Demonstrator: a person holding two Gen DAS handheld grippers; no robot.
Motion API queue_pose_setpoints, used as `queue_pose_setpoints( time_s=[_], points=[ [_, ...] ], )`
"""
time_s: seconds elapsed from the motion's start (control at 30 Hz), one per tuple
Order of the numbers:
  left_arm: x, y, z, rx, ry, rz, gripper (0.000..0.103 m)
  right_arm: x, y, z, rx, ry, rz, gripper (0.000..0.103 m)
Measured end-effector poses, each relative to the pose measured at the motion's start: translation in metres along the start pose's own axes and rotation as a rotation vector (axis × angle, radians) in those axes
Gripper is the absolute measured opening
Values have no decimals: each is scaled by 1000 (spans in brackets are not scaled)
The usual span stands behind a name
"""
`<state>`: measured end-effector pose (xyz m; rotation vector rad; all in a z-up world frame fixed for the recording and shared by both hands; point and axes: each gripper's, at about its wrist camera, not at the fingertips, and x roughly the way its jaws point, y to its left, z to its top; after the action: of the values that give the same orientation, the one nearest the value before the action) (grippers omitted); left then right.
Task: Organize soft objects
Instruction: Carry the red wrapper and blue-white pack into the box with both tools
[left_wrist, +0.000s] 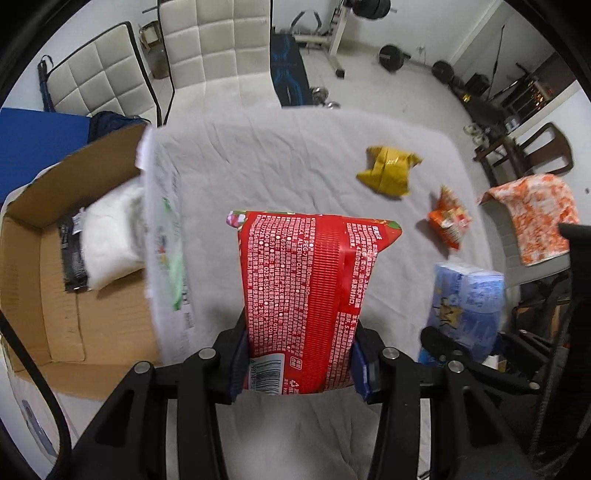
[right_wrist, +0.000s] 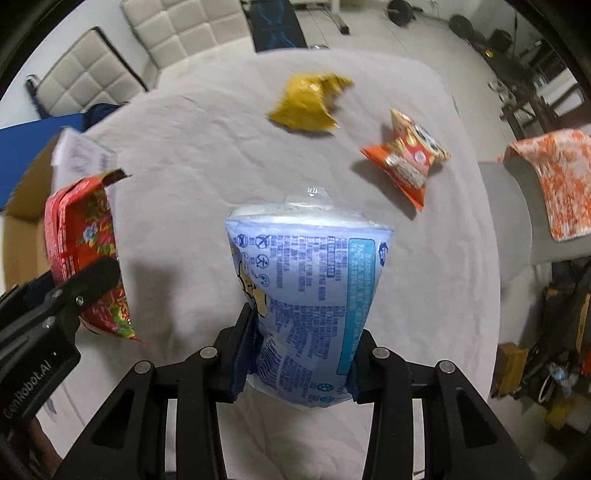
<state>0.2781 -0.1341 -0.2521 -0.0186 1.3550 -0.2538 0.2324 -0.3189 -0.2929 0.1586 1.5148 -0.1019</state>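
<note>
Mid-task: left gripper clamps a red packet, right gripper a blue pack; cardboard box at nine o'clock holds white pack; yellow bag and orange bag remain at one o'clock.

A packet is held between the fingers of the left gripper, above the table. To its right, a tissue pack is clamped in the right gripper. Two snack bags are found on the far right part of the table: one bag farther back, a smaller bag nearer and further right. A box is set at the table's left edge, with a pillow inside it. Two chairs are placed behind the table.
</note>
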Motion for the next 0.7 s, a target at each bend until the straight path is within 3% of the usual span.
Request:
queue_pose_setpoints(
  time_s=[0.23,0.4,0.7],
  points=[
    [-54,48,-26,-39,-44,9,42,-42,63,-25,-70,-71,88,43],
    [-82,106,-34,-96,-64,33,42,-63,123,-28,-138,-83,154,43],
    [-95,225,-30,-195,-63,140,42,-50,225,-12,-192,-23,257,43]
  ],
)
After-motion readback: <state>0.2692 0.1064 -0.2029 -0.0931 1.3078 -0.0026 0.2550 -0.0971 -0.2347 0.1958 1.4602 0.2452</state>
